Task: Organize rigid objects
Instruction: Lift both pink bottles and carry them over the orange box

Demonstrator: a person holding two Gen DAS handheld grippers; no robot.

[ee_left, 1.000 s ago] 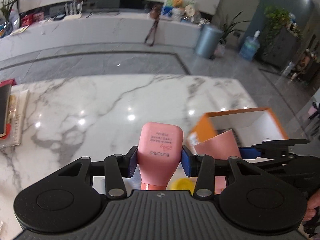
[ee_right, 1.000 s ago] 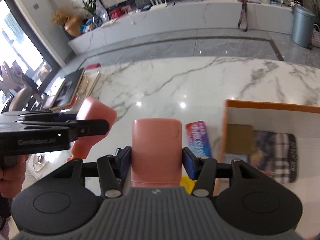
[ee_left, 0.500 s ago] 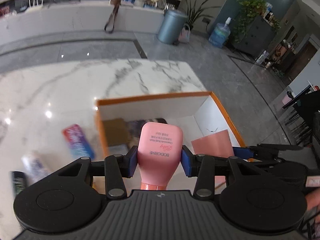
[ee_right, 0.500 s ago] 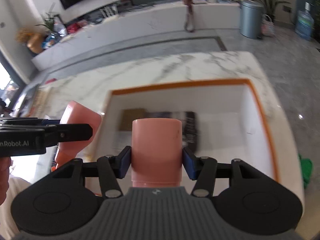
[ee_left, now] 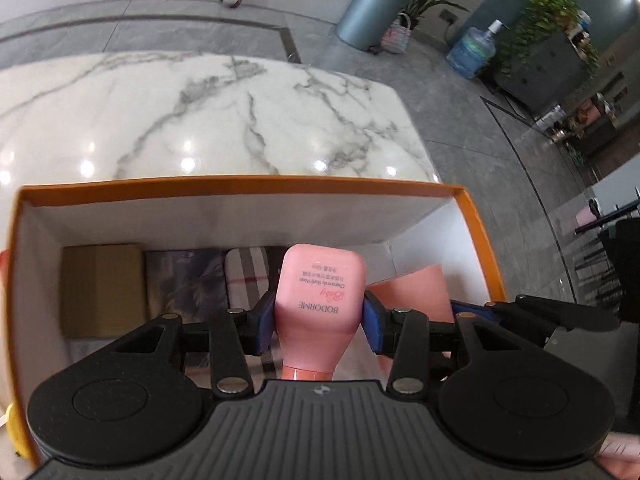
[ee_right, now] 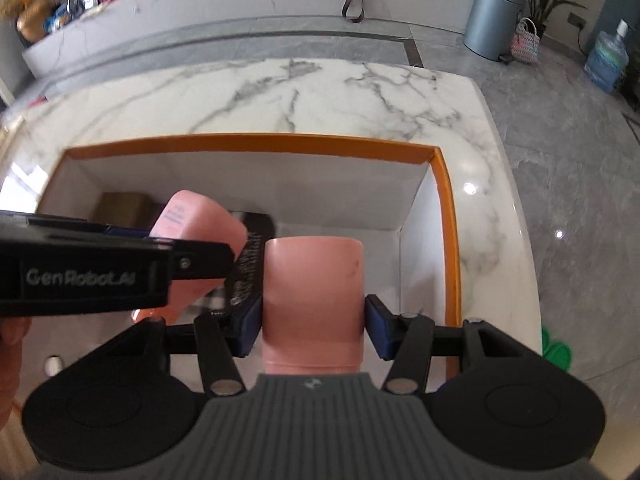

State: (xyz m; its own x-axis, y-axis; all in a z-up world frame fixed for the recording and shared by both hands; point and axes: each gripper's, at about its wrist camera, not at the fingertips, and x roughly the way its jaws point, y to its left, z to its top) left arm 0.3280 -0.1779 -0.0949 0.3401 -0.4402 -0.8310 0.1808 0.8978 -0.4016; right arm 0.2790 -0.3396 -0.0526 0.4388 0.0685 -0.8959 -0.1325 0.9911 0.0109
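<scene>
My left gripper [ee_left: 319,322] is shut on a pink BODORME tube [ee_left: 320,304], held over the orange-rimmed white box [ee_left: 240,184]. My right gripper [ee_right: 314,328] is shut on a second pink tube [ee_right: 314,292], held over the right half of the same box [ee_right: 256,142]. In the right wrist view the left gripper [ee_right: 192,254] and its tube [ee_right: 200,220] are just left of mine. In the left wrist view the right tube [ee_left: 412,292] shows just right of the left one.
The box holds a tan carton [ee_left: 102,288], a dark printed item [ee_left: 184,284] and a plaid-patterned item [ee_left: 248,276] on its left floor. It stands on a white marble table [ee_left: 200,120]. A yellow thing [ee_left: 16,432] lies outside the box's left wall.
Both grippers have moved right from above the table to above the box, each still holding its pink tube, and now sit lower and nearer its interior.
</scene>
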